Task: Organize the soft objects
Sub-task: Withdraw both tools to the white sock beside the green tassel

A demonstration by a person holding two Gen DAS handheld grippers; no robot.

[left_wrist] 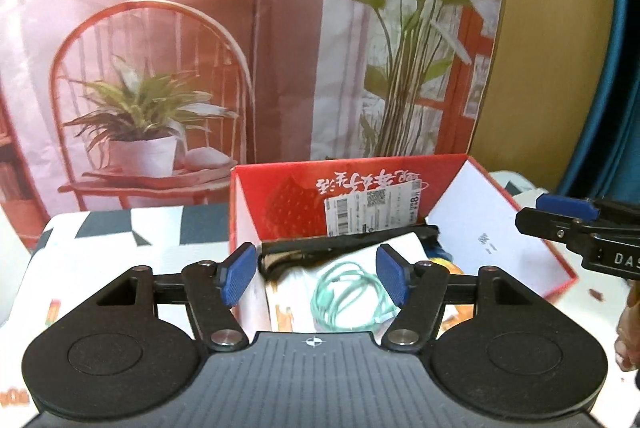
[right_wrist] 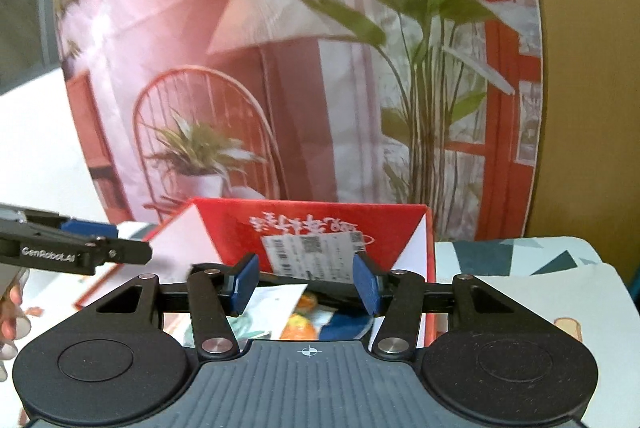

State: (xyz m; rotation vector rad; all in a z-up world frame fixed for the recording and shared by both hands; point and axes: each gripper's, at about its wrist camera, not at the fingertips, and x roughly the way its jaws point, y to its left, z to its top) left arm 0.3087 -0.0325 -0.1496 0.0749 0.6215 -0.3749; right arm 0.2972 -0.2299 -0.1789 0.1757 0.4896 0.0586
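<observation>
A red cardboard box (left_wrist: 280,196) stands open on the table, also in the right wrist view (right_wrist: 232,224). Inside lie a white printed soft item (left_wrist: 296,292), a coiled mint-green cable (left_wrist: 348,292), a black strap (left_wrist: 304,252) and an orange and blue soft item (right_wrist: 304,324). My left gripper (left_wrist: 316,278) is open and empty, hovering above the box's near side over the cable. My right gripper (right_wrist: 306,284) is open and empty above the box. Each gripper shows from the side in the other's view: the right one (left_wrist: 568,212), the left one (right_wrist: 88,240).
The table has a white cloth with dark geometric patches (left_wrist: 132,228). A printed backdrop of a chair, lamp and plants (left_wrist: 200,68) hangs right behind the box. A blue object (left_wrist: 616,68) stands at far right. A hand (right_wrist: 12,312) shows at the left edge.
</observation>
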